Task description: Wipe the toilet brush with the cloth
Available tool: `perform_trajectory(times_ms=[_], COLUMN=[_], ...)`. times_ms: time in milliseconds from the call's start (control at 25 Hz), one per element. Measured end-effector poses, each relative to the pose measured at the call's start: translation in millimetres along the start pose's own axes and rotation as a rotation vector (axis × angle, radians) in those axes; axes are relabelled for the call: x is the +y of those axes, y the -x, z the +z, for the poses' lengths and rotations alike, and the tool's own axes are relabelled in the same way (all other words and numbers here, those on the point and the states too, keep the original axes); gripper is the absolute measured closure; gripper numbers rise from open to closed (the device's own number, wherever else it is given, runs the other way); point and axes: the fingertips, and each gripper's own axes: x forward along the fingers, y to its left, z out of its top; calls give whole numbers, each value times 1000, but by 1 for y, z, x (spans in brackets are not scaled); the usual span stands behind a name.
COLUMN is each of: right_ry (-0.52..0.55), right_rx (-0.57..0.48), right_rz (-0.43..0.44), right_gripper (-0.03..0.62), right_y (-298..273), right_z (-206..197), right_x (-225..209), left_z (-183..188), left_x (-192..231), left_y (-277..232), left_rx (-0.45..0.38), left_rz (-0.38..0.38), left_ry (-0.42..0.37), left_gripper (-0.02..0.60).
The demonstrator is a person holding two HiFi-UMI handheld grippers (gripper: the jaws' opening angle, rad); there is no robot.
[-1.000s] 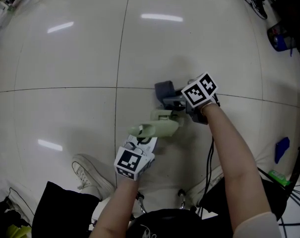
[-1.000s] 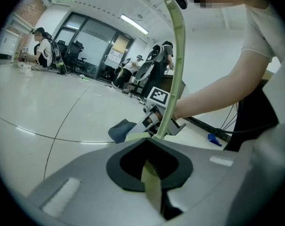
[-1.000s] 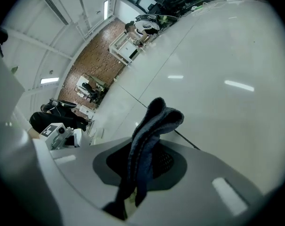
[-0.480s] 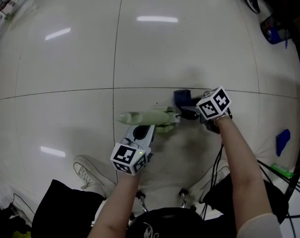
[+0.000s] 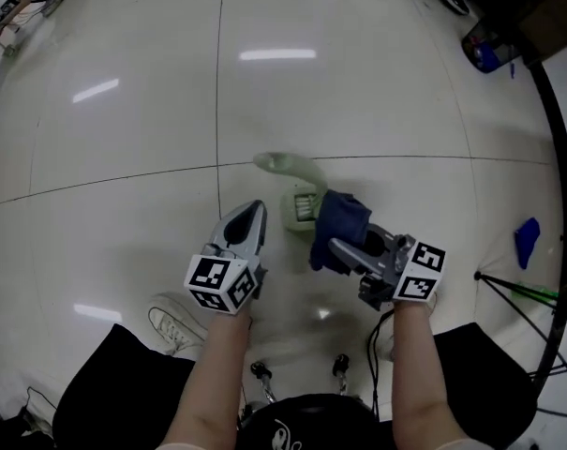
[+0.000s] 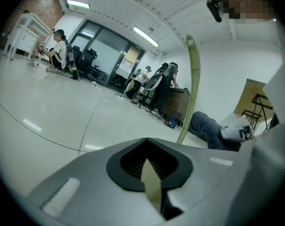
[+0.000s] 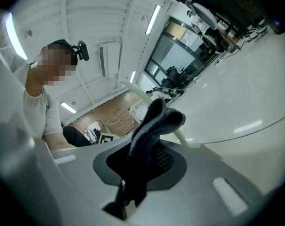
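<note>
The pale green toilet brush (image 5: pixel 300 204) hangs over the floor, its curved handle (image 5: pixel 281 165) reaching away from me. My left gripper (image 5: pixel 255 212) is shut on one end of the brush (image 6: pixel 150 185), and the thin handle (image 6: pixel 194 84) rises to the upper right in the left gripper view. My right gripper (image 5: pixel 337 246) is shut on a dark blue cloth (image 5: pixel 339 219), which lies bunched against the brush's right side. In the right gripper view the cloth (image 7: pixel 154 121) stands up out of the jaws with the green handle (image 7: pixel 180 138) behind it.
White floor tiles lie below. My white shoe (image 5: pixel 175 322) is at the lower left. A blue object (image 5: pixel 525 240), cables and a stand leg (image 5: pixel 517 287) are at the right, a blue-lidded bin (image 5: pixel 484 50) at the top right. Seated people (image 6: pixel 62 51) and chairs (image 6: pixel 154 86) are far off.
Both grippers have drawn back toward me. The brush has swung from pointing left to pointing away. The right gripper has come down and nearer with the cloth, now against the brush.
</note>
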Motion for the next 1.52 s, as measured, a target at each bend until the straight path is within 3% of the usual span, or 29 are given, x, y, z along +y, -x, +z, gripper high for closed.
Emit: perform_trajectory(times_ms=[80,200,320,400,560,840,1000,1120,1200,1360,1520], right_ry=[16,32,-4,-82,-267,-487,-586,-596,-575,-414,-315], right_rx=[54,136,195,161,69,28,10,51,93,118,40], right_rz=[-51,-286,-467,-558,-642,-783,-824,-838,-800,-675,-667], right_gripper=[526,526,526,526,526,526,526,526,526,526,526], right_y=[-26,-65,-95,-106,-114,-79,-54,-45,-57,-112,-146], right_z=[-25,-59,-84,-88,-98,-147,-175,-195,-199,-161,-102], right_x=[11,-5,-25,-40,-61,-92,-98,-88,-74,-49,-59], left_z=[16,22,18,19,22,14,8,8,9,14,14], left_x=[2,7,24,37,51,57,60,61,62,63,59], left_y=[20,53,80,91,101,95,93,94,96,103,104], left_rx=[-41,-64,-72,-85,-107,-101,-90,-93,-101,-119,-126], left_rz=[3,9,30,42,47,23,18,20,23,31,17], left_ry=[-48,-113,-108,-86,-59,-26,-11,-9,-7,-11,-7], left_gripper=[575,575,575,575,575,575,575,575,575,575,575])
